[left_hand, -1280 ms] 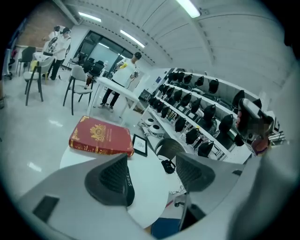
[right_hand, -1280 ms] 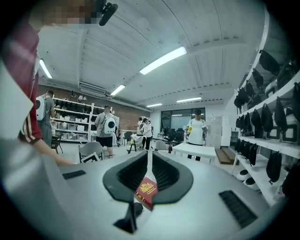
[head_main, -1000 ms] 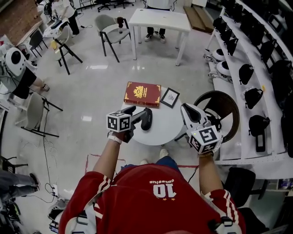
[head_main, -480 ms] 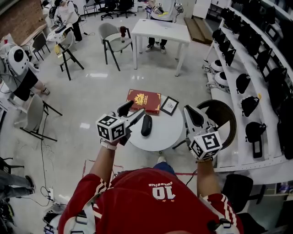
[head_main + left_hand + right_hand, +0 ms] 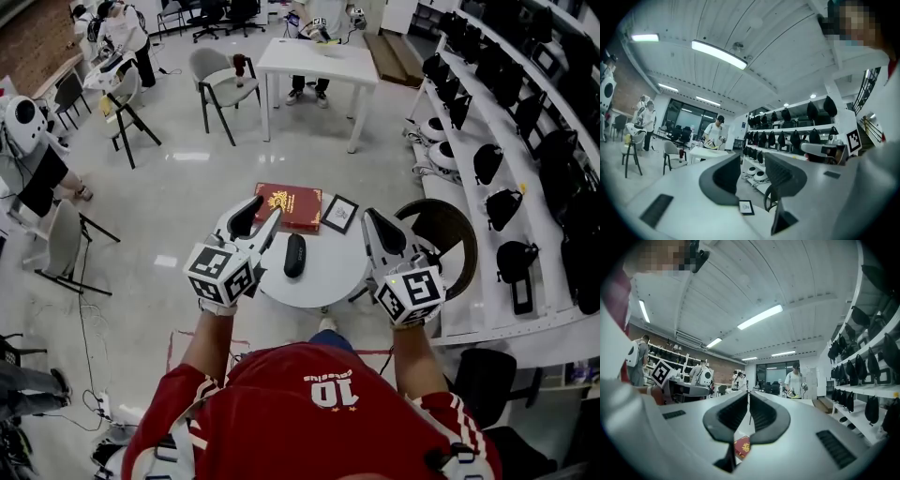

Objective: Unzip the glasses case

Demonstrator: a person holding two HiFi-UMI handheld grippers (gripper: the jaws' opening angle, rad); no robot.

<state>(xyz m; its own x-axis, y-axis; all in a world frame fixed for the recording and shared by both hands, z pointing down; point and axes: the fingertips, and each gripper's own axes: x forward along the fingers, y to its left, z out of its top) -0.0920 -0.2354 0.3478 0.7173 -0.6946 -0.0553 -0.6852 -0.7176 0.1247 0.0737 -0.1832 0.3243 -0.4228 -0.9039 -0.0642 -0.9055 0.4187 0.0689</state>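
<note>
Head view: black oblong glasses case (image 5: 294, 255), seemingly zipped; left tongs (image 5: 259, 217) just half-closed, right tongs (image 5: 375, 225) together; both empty.

Both arms reach forward, grippers held level: the left gripper (image 5: 264, 210) empty, its jaws apart after just closing partway; the right gripper (image 5: 371, 218) with jaws drawn together, empty.

A red book (image 5: 289, 206) lay at the far edge of the round white table (image 5: 333, 264), with a small framed picture (image 5: 339, 213) just beside it on its right. A dark round chair (image 5: 452, 239) stood off the table's right edge, near white shelves (image 5: 466, 202) of black bags (image 5: 487, 161).
</note>
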